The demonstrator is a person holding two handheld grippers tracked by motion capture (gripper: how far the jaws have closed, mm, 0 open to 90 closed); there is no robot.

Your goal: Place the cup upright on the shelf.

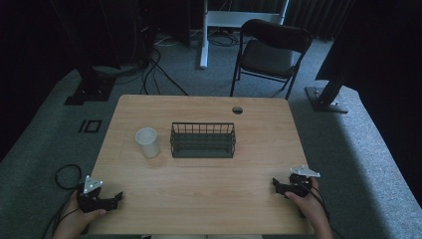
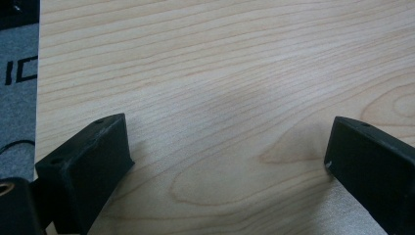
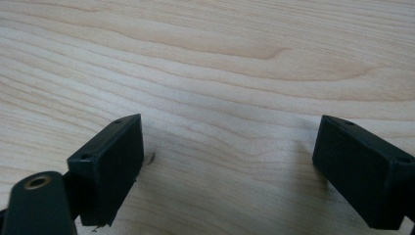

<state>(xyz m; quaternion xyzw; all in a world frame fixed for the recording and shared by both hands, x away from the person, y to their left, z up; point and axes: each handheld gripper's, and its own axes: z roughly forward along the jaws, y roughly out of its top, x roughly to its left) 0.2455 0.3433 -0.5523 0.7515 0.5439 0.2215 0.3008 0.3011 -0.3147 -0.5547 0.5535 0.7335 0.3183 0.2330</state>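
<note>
Left gripper (image 1: pixel 118 197): I hold it low at the near left corner of the wooden table (image 1: pixel 209 199), jaws spread wide, nothing between them but bare wood grain.
Right gripper (image 1: pixel 274 184): near the right edge, jaws likewise wide apart and empty.
White paper cup (image 1: pixel 148 142): upright, left of centre, nearest my left gripper yet well apart from it.
Cup handling: I judge it light, thin-walled and easy to crush or tip; I would pinch it gently across the middle of the wall.
Black wire basket (image 1: pixel 202 140): just right of the cup, stiff, empty as far as I see.
Writing: none readable on cup or basket.
</note>
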